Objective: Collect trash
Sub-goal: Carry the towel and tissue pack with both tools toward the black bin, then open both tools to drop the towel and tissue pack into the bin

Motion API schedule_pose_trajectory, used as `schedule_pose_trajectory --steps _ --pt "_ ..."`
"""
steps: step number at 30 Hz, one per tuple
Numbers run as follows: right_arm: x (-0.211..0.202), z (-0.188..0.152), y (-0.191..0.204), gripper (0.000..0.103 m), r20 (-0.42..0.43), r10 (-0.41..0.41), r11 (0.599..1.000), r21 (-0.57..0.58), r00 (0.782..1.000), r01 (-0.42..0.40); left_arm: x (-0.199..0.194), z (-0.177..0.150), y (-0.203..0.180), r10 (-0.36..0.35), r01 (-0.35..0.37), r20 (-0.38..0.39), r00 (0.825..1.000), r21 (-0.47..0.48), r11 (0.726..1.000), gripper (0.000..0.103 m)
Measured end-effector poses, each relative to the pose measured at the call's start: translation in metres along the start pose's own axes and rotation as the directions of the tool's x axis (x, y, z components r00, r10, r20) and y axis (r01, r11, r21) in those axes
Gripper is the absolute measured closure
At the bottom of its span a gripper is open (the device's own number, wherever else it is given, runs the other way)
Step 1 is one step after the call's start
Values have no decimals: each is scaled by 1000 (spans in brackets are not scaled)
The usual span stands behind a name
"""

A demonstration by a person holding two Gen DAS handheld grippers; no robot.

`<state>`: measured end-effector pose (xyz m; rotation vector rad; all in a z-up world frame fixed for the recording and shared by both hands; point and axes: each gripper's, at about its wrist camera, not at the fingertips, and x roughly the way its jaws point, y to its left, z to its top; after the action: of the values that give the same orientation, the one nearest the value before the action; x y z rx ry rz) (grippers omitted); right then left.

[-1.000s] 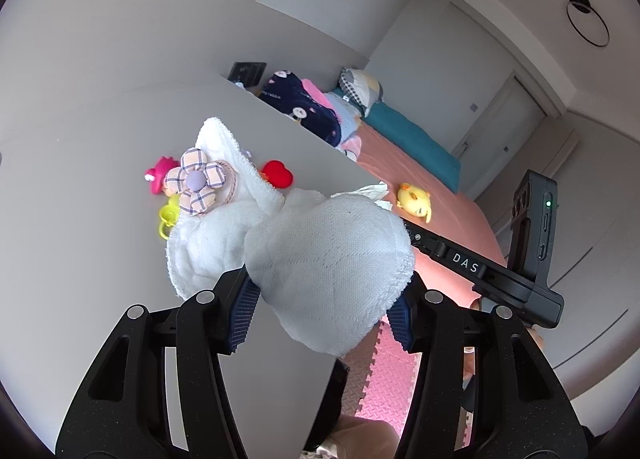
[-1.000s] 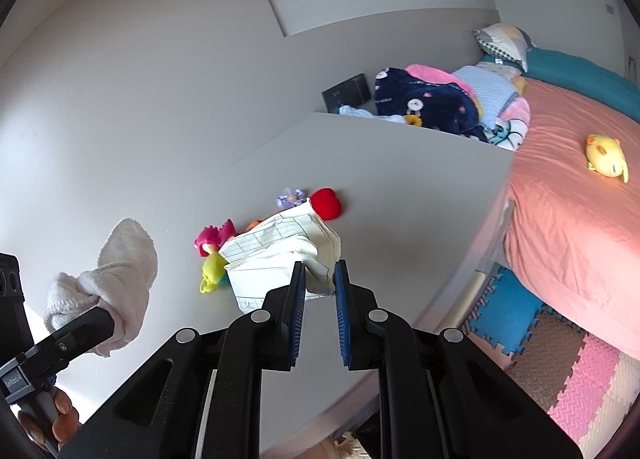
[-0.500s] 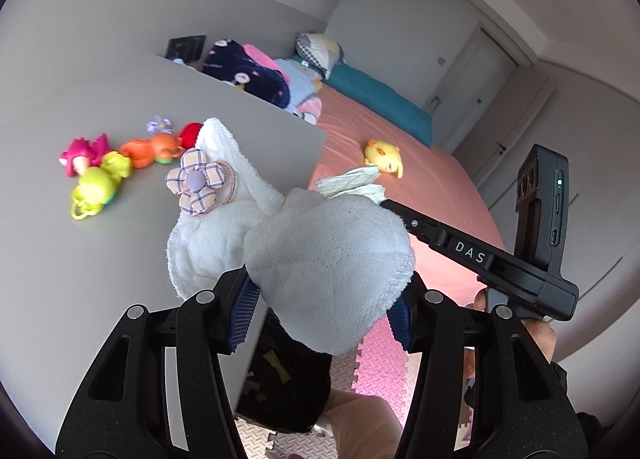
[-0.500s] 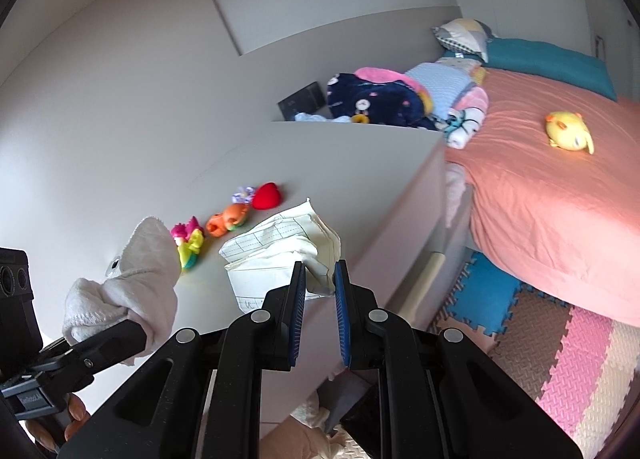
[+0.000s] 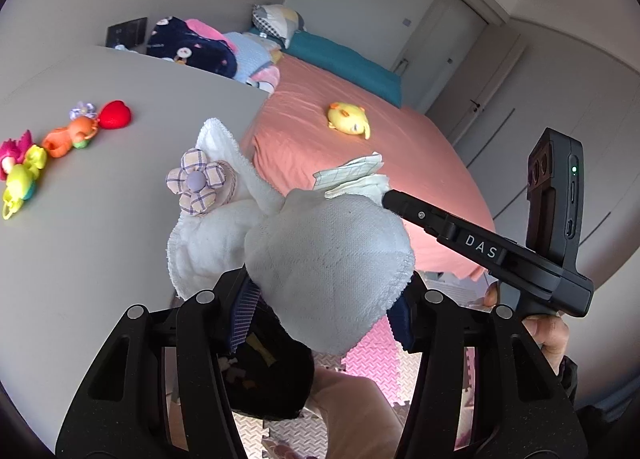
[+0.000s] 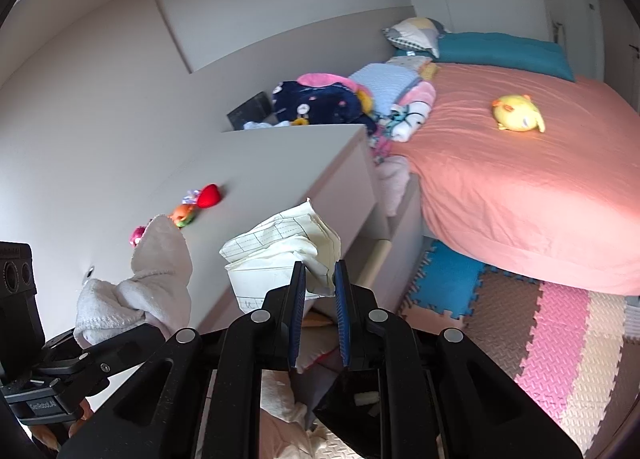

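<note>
Left wrist view: the left gripper (image 5: 324,299) has its jaws clamped on a white cloth (image 5: 320,259) bearing a fabric flower (image 5: 196,181), held off the counter (image 5: 100,219) edge. The right gripper (image 6: 320,299) has its jaws closed on crumpled paper (image 6: 280,255).

Step in hand, as judged: both loads are collected and in carriage toward disposal. A dark bin (image 5: 260,375) sits below at 6 o'clock; the next move likely calls for lowering each load over it, then parting the jaws.

Toys (image 5: 64,139) lie on the counter at 10 o'clock, well apart. A yellow plush (image 5: 348,121) rests on the bed (image 5: 360,147) at 1 o'clock. The two grippers are near each other; collision is the main risk.
</note>
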<state>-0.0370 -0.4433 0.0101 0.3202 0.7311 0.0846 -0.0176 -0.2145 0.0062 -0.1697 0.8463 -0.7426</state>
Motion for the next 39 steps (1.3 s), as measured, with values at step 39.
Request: schedule_pose_trajectory --steps 39 --pt "-28 -54 -91 87 -39 -134 977 162 990 139 86 -58 -68 -37 87 -291 956 158 984 49"
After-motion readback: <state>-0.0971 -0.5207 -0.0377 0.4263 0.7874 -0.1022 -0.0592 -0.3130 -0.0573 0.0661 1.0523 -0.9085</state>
